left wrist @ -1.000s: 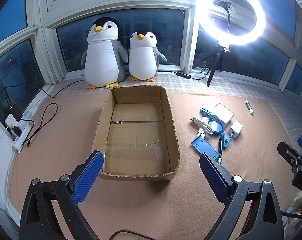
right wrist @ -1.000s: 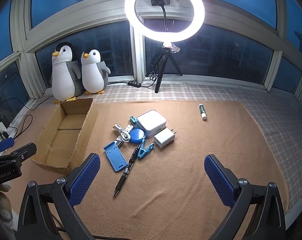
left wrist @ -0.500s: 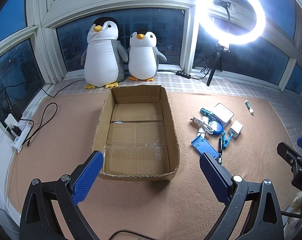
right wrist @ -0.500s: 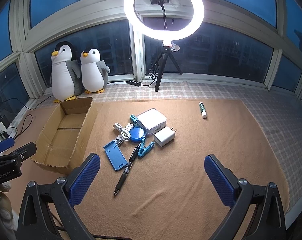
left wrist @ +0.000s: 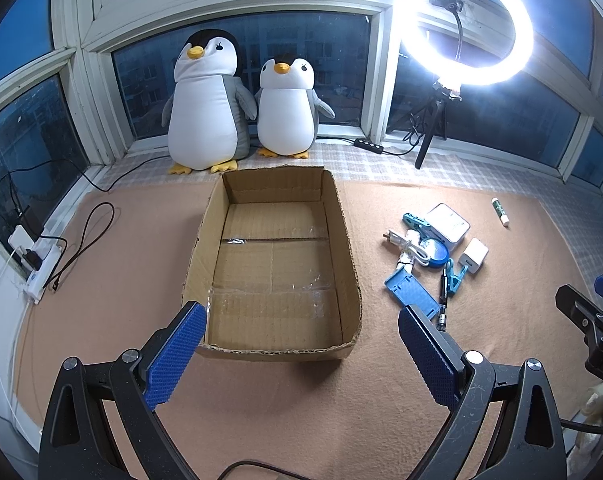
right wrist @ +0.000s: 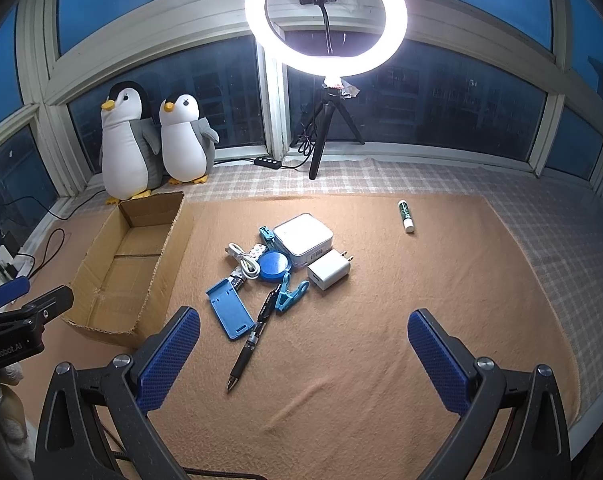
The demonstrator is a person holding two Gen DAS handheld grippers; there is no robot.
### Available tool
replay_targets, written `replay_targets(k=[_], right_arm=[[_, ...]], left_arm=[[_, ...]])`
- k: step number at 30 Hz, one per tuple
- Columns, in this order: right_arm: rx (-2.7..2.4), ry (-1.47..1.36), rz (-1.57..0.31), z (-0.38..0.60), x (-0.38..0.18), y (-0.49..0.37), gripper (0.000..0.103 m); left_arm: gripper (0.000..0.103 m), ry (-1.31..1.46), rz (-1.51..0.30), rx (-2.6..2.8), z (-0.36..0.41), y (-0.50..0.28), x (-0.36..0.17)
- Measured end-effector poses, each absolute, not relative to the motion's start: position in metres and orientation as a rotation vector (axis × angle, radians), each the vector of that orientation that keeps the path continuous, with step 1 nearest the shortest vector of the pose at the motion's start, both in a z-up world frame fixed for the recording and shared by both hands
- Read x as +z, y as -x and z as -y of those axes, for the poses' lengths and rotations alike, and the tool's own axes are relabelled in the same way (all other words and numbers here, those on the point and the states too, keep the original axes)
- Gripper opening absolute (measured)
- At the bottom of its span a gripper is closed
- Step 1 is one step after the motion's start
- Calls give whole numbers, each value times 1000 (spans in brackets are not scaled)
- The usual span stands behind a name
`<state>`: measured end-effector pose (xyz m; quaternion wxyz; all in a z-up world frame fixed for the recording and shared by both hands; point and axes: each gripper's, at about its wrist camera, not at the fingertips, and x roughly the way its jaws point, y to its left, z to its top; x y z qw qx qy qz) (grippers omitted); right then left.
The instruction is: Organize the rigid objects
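Nothing sorted yet. Cardboard box [left wrist: 273, 264] seen bare inside. Pen [right wrist: 253, 334], blue stand [right wrist: 227, 312], charger [right wrist: 328, 269] and glue stick [right wrist: 405, 216] left scattered right of it. Left tool [left wrist: 297, 344] and right tool [right wrist: 301, 356] held spread, nothing grasped.

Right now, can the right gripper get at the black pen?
Probably yes. The right gripper is open and empty, and the black pen lies flat on the mat just ahead of it, its tip end clear of the pile.
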<state>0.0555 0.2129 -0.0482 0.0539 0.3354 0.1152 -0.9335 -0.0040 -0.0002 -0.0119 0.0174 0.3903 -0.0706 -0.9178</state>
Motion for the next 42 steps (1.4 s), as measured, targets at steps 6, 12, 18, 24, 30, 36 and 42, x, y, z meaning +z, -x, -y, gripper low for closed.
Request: replay_targets(k=[6, 12, 18, 24, 30, 36, 42], right_arm=[[-2826, -1046, -342, -216, -50, -50, 103], [-2815, -1084, -334, -221, -56, -40, 103], [-2798, -1125, -308, -231, -64, -30, 103], [-2794, -1171, -299, -240, -75, -20, 103], [-2788, -1210, -289, -247, -83, -11, 103], [-2782, -1266, -253, -255, -87, 1, 103], [-2799, -1312, -197, -264, -92, 21, 103]], left_arm=[[99, -1233, 216, -2836, 4, 10, -17], [99, -1267, 203, -2785, 19, 23, -29], [98, -1316, 151, -2690, 51, 42, -49], [96, -1350, 89, -2609, 83, 60, -68], [88, -1375, 70, -2553, 100, 70, -84], [75, -1406, 54, -2514, 107, 83, -97], [59, -1436, 58, -2497, 111, 92, -107]])
